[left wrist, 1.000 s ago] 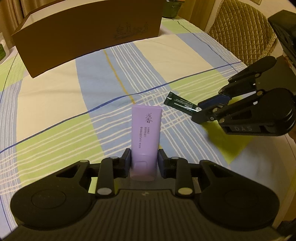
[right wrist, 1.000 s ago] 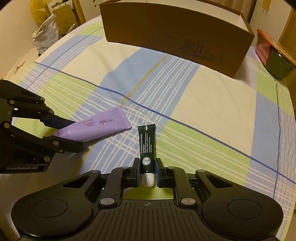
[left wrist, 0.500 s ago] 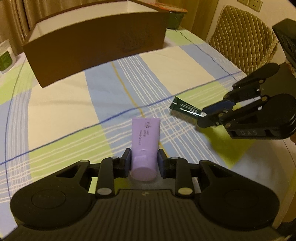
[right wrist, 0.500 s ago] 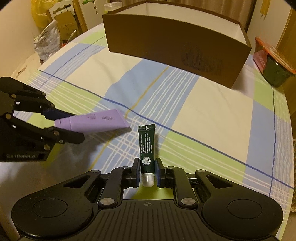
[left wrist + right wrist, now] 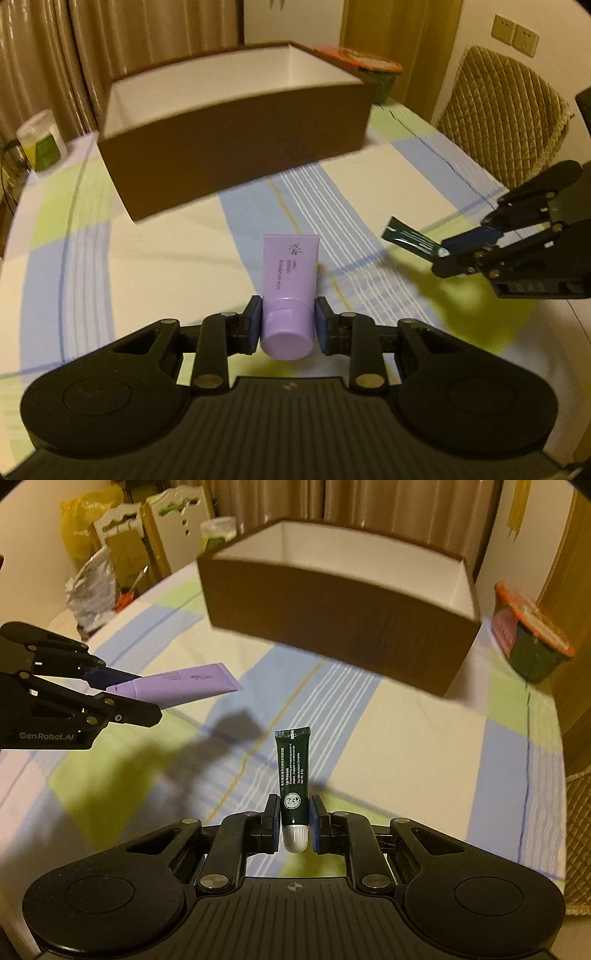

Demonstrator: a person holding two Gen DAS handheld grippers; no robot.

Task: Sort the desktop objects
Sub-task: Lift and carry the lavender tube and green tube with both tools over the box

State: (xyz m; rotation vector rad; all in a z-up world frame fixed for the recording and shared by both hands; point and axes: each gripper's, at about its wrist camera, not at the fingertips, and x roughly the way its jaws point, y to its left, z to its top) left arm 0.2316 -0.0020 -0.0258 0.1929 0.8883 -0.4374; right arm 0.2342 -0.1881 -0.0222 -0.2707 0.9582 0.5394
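Note:
My left gripper (image 5: 287, 319) is shut on a lilac tube (image 5: 290, 273), held by its cap end above the tablecloth; it also shows in the right wrist view (image 5: 184, 685). My right gripper (image 5: 294, 821) is shut on a small dark green tube (image 5: 293, 771) with a white cap, held in the air; the green tube shows at the right of the left wrist view (image 5: 413, 240). An open brown cardboard box (image 5: 236, 147) with a white inside stands ahead of both grippers (image 5: 340, 616).
The table has a striped blue, green and cream cloth (image 5: 147, 251). A lidded green bowl (image 5: 532, 642) sits right of the box. A white and green container (image 5: 38, 144) stands at the far left. A woven chair (image 5: 506, 118) is at the right edge.
Both grippers have risen off the table with their tubes and moved toward the box, which now looks nearer and shows its inside.

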